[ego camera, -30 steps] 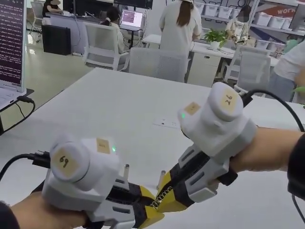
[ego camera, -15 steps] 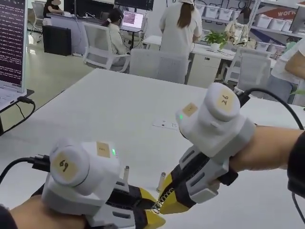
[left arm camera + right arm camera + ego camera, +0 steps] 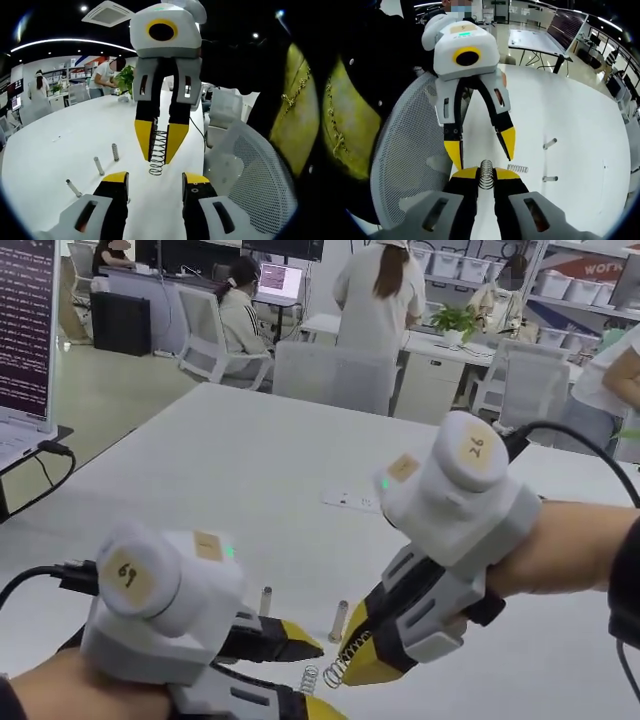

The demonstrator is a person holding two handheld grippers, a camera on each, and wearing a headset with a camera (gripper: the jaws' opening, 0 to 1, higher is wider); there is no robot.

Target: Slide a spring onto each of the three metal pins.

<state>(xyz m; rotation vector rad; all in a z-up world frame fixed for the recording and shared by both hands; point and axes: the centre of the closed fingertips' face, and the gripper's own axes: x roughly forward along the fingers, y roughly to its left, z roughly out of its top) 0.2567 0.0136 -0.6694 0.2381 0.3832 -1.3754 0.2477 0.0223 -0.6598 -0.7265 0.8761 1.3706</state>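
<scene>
Bright, even light from ceiling lamps (image 3: 83, 8) falls on the white table (image 3: 250, 470), leaving only faint shadows. Both gripper views bend at their edges; the spring (image 3: 158, 152) over the table looks sharp.

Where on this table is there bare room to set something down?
The far half of the white table, beyond the paper slip toward the chairs, is bare, as is the left side near the laptop. It is crowded at the near edge: the left hand-held gripper and right hand-held gripper meet there by the metal pins and a loose spring.
</scene>
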